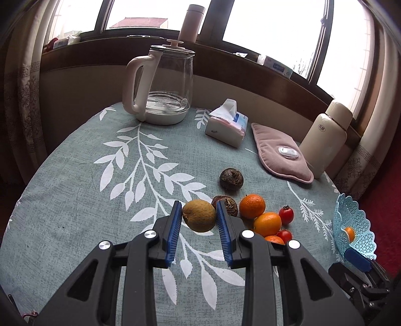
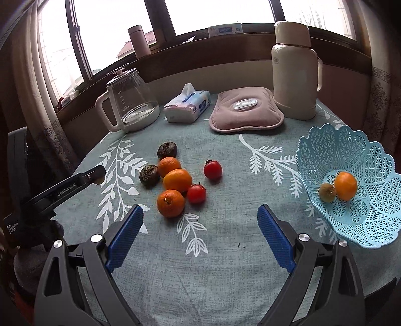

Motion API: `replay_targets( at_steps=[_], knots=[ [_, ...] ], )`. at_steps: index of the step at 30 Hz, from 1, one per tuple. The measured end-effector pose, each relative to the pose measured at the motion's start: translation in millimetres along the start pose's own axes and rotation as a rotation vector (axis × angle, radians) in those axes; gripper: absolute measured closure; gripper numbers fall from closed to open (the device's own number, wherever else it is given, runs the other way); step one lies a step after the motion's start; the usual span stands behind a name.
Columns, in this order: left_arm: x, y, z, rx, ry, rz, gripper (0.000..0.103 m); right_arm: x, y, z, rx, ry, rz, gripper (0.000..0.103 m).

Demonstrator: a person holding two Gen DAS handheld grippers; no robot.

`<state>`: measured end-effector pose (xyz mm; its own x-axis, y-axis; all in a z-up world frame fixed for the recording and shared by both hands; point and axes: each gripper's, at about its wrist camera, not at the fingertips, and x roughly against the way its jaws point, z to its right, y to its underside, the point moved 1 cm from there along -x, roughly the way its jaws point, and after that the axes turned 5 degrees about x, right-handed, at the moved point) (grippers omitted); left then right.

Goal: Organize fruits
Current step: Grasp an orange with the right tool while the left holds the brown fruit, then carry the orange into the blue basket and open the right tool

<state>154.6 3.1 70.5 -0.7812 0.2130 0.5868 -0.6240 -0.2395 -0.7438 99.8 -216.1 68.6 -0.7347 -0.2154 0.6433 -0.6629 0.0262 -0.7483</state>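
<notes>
Left wrist view: the left gripper [image 1: 199, 217] pinches a yellow-brown fruit [image 1: 198, 218] between its blue fingers [image 1: 175, 225], pointing downward over the bench [image 1: 75, 200].
Left fingers: pressed against both sides of the fruit, which hangs clear of the cloth.
Right gripper [image 2: 200, 238]: fingers spread wide with nothing between them, aimed down at bare cloth between the fruit pile and the basket.
Fruit pile: three oranges [image 2: 177, 180] bunched together, touching; two red tomatoes [image 2: 212, 169] beside them; two dark brown round fruits [image 2: 167, 150] at the far edge of the pile.
Basket [image 2: 371, 215]: light blue lattice bowl at the right edge of the bench, holding one orange [image 2: 345, 186] and one small brownish fruit [image 2: 327, 192], touching.
Bench cover: grey-green cloth with white leaf sprigs.
Far side of bench: glass kettle [image 2: 130, 100] with a white handle, tissue pack [image 2: 186, 106], pink hot-water bag [image 2: 246, 110], cream thermos [image 2: 294, 72], in a row from left to right.
Room: dark wooden sill below wide windows [image 2: 220, 12], a pink flask [image 2: 139, 41] on the sill, patterned curtains at both sides.
</notes>
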Motion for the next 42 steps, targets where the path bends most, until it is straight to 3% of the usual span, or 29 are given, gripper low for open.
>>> replay_targets(
  at_steps=[9, 15, 20, 25, 27, 42],
  knots=[
    [2.4, -2.4, -11.5, 0.030, -0.006, 0.029, 0.074, -51.7, 0.7, -35.0, 0.062, -0.019, -0.098, 0.026],
    [2.2, -2.5, -16.6, 0.053, 0.010, 0.024, 0.074, -73.8, -1.3, -38.2, 0.061, -0.004, -0.138, 0.038],
    [1.2, -2.2, -18.9, 0.061, 0.011, 0.021, 0.074, -87.9, -3.5, -36.2, 0.043, 0.012, -0.155, 0.041],
    [-1.7, -0.5, -19.2, 0.063, 0.011, 0.010, 0.074, -95.1, -4.2, -35.2, 0.047, 0.031, -0.159, 0.053],
    [-2.6, 0.3, -18.2, 0.060, 0.012, 0.007, 0.074, -94.6, -4.3, -34.6, 0.048, 0.028, -0.158, 0.062],
    [-7.3, 4.0, -15.8, 0.050, 0.026, -0.010, 0.074, -48.7, -7.4, -19.6, 0.007, 0.008, -0.095, 0.062]
  ],
)
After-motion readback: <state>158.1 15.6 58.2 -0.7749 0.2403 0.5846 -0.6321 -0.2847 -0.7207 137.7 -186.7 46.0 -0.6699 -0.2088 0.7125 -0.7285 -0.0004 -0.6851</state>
